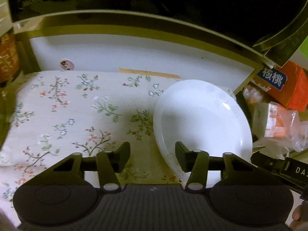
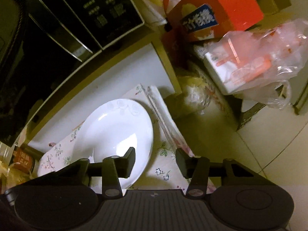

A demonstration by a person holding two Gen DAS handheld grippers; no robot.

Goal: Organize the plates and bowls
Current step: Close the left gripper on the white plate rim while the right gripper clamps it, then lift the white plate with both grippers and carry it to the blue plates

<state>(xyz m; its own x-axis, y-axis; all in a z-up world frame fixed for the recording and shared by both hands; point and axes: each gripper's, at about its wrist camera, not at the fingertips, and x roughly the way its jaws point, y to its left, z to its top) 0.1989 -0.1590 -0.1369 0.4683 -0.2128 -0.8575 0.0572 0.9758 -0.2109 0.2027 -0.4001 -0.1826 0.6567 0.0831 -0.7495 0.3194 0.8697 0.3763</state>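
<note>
A deep white plate (image 1: 202, 119) with a faint flower pattern on its rim rests on a floral cloth (image 1: 77, 111), at the cloth's right end. My left gripper (image 1: 152, 154) straddles the plate's near left rim, one finger (image 1: 182, 156) over the bowl of the plate and the other (image 1: 123, 154) over the cloth. The jaws stand apart and the pads do not press on the rim. In the right wrist view the same plate (image 2: 115, 130) lies to the left. My right gripper (image 2: 156, 159) straddles its right rim the same way, jaws apart.
A white back panel (image 1: 134, 55) and a shelf frame (image 1: 134, 28) bound the cloth behind, under a dark appliance (image 2: 57, 28). To the right stand an orange box (image 1: 288, 84) and a plastic bag with cartons (image 2: 259, 61). Tiled floor (image 2: 269, 144) lies beyond.
</note>
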